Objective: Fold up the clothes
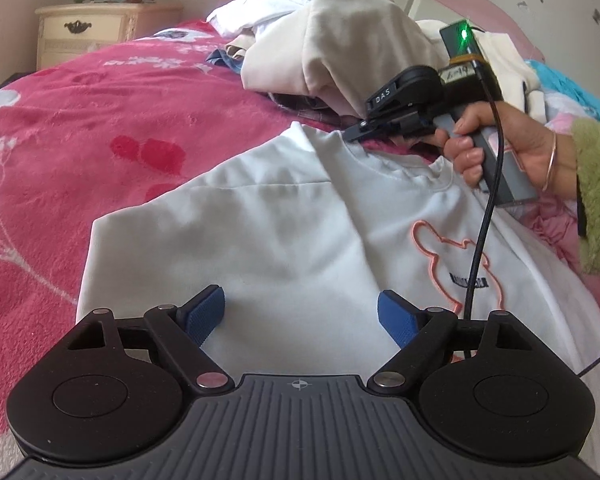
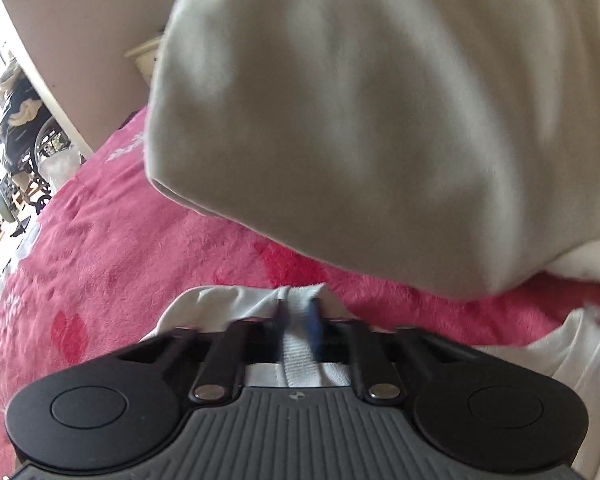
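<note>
A white sweatshirt [image 1: 280,232] with a pink rabbit outline [image 1: 452,256] lies spread on the pink blanket [image 1: 100,120]. My left gripper [image 1: 300,300] hovers over its lower part with the blue pads [image 1: 204,316] wide apart and nothing between them. At the shirt's far shoulder edge, a hand [image 1: 472,148] holds my right gripper [image 1: 352,133]. In the right wrist view that right gripper [image 2: 298,312] is shut on a pinched fold of the white sweatshirt [image 2: 204,308].
A heap of unfolded clothes, topped by a cream garment [image 1: 340,40] [image 2: 380,120], looms just behind the shirt. A cream nightstand [image 1: 88,28] stands at the back left. A black cable [image 1: 480,220] hangs from the right gripper across the shirt.
</note>
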### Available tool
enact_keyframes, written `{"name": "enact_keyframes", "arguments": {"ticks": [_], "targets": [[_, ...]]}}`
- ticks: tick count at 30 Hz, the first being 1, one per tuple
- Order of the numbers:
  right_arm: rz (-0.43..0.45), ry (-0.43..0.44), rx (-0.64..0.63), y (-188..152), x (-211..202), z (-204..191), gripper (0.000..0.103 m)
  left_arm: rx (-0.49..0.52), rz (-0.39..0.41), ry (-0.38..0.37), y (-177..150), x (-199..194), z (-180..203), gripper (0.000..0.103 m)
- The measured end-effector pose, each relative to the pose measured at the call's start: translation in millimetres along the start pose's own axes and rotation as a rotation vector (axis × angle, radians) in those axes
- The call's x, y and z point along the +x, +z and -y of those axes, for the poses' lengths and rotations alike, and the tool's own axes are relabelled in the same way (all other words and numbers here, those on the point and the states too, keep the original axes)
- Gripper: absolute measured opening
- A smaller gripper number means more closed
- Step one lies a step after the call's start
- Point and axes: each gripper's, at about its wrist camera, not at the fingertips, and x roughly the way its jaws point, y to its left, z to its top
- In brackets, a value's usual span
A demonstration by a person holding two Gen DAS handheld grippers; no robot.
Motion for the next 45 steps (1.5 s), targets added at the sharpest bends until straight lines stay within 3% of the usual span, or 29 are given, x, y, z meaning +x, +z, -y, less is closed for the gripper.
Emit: {"name": "enact_keyframes", "arguments": {"ticks": [8, 13, 15, 16, 17, 18, 24, 26, 29, 35, 39, 43, 45], "targets": [[0.078, -0.085, -0.19, 5, 14, -23, 0.001, 0.051, 0.008, 0.013, -4, 5, 4, 0.086], [0.076, -0.152, -0.29, -3, 27, -27, 0.001, 0.087, 0.011, 0.028, -6, 6, 9, 0.086], [0.078, -0.181, -0.29, -1, 27, -24, 0.003, 0.095, 0.011, 0.031, -7, 6, 9, 0.086], [0.079, -0.194, -0.281, 2, 25, -20, 0.009, 0.097, 0.011, 0.033, -7, 6, 10, 0.086], [0.08, -0.183, -0.275, 5, 20, -17, 0.019, 0.099, 0.012, 0.034, -7, 6, 10, 0.086], [0.081, -0.16, -0.27, 9, 13, -13, 0.023, 0.1, 0.012, 0.035, -7, 6, 10, 0.087], [0.056, -0.016, -0.292, 17, -60, 3, 0.024, 0.089, 0.014, 0.029, -7, 6, 9, 0.088], [0.039, 0.017, -0.31, 13, -91, 7, 0.024, 0.085, 0.014, 0.026, -6, 6, 8, 0.088], [-0.084, -0.006, -0.316, 1, -109, 18, 0.024, 0.085, 0.012, 0.032, -6, 6, 10, 0.088], [-0.254, -0.065, -0.311, -38, -66, 40, 0.02, 0.088, 0.006, 0.053, -5, 7, 14, 0.089], [-0.142, -0.18, -0.263, -37, -41, 46, 0.019, 0.11, 0.002, 0.084, -6, 8, 18, 0.089], [-0.04, -0.266, -0.159, -9, -59, 62, 0.02, 0.113, 0.0, 0.099, -5, 8, 19, 0.089], [-0.07, -0.214, -0.107, -1, -77, 72, 0.022, 0.107, 0.001, 0.101, -5, 8, 19, 0.089]]}}
